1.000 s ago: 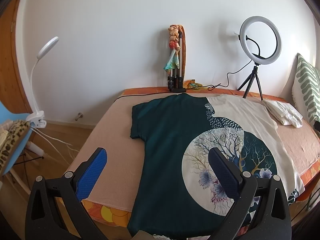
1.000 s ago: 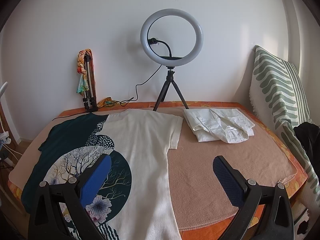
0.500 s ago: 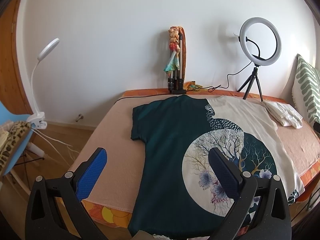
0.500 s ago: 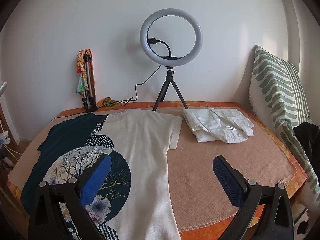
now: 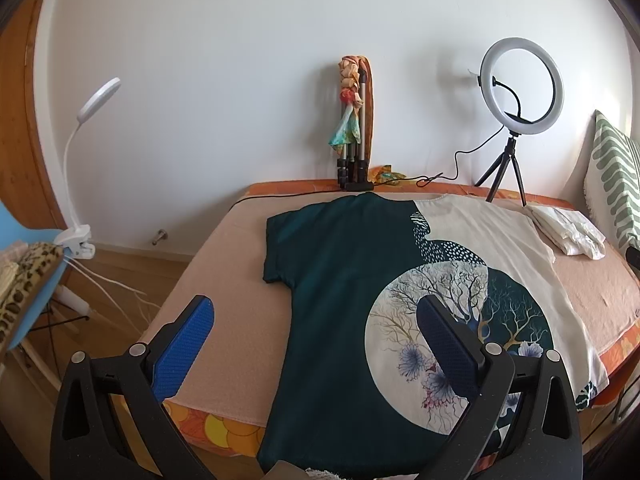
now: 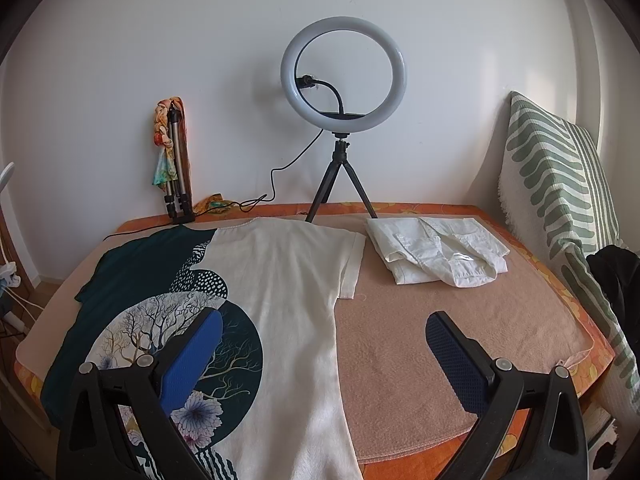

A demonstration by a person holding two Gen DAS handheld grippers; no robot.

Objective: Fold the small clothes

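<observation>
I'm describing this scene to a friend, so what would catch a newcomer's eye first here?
The big T-shirt, half dark teal, half cream with a round tree-and-flower print, lies spread flat across the bed. Behind it a ring light on a small tripod stands by the wall, with a folded white garment to its right. Both claws hover open in front.

White wall (image 6: 200, 40), wood floor (image 5: 120, 276)

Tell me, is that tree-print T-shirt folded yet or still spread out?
Spread out. The T-shirt lies flat on the bed, both sleeves extended; both grippers are open above it.
</observation>
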